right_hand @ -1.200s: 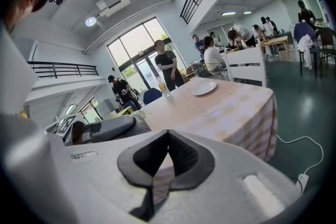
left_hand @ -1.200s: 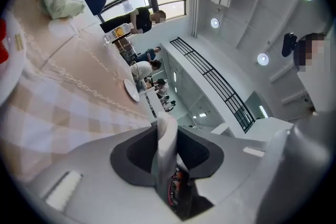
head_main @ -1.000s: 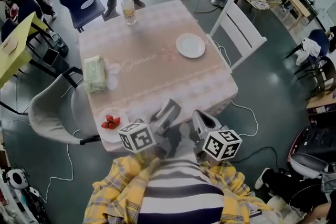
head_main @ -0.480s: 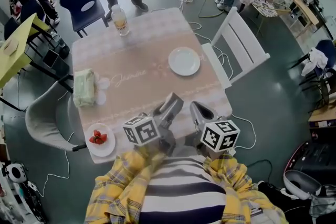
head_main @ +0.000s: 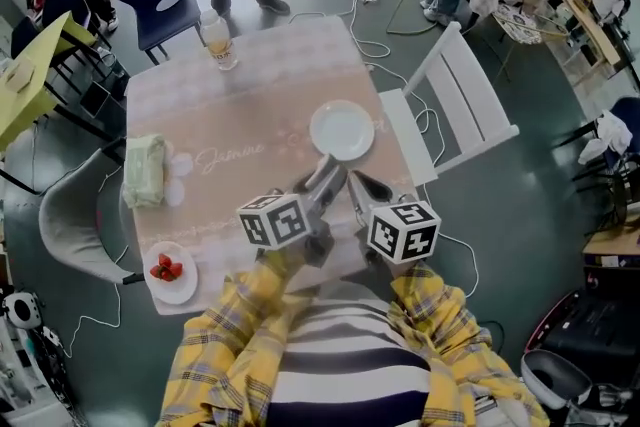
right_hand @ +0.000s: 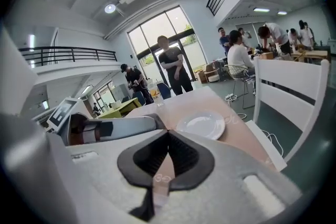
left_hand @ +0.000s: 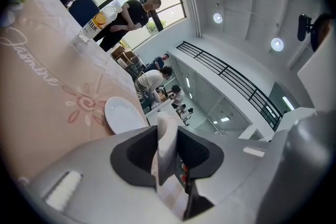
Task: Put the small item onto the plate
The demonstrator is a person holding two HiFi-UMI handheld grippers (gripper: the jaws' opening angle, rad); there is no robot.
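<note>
The empty white plate (head_main: 342, 130) lies on the pink tablecloth, near the right edge. My left gripper (head_main: 330, 165) hovers just short of the plate's near rim. In the left gripper view its jaws stand a little apart, and a small pale, narrow item (left_hand: 167, 139) fills the gap and touches both pads. What the item is I cannot tell. The plate (left_hand: 123, 115) sits left of those jaws. My right gripper (head_main: 352, 179) is close beside the left one, shut and empty (right_hand: 168, 134), with the plate (right_hand: 202, 125) ahead of it.
A small plate of strawberries (head_main: 170, 272) sits at the table's near left corner. A green tissue pack (head_main: 145, 170) lies on the left side and a bottle (head_main: 215, 40) stands at the far edge. A white chair (head_main: 450, 105) is on the right, a grey chair (head_main: 70, 225) on the left.
Both grippers have moved forward from the table's near edge to just before the white plate. The strawberry plate has dropped away to the left. The jaws look unchanged.
</note>
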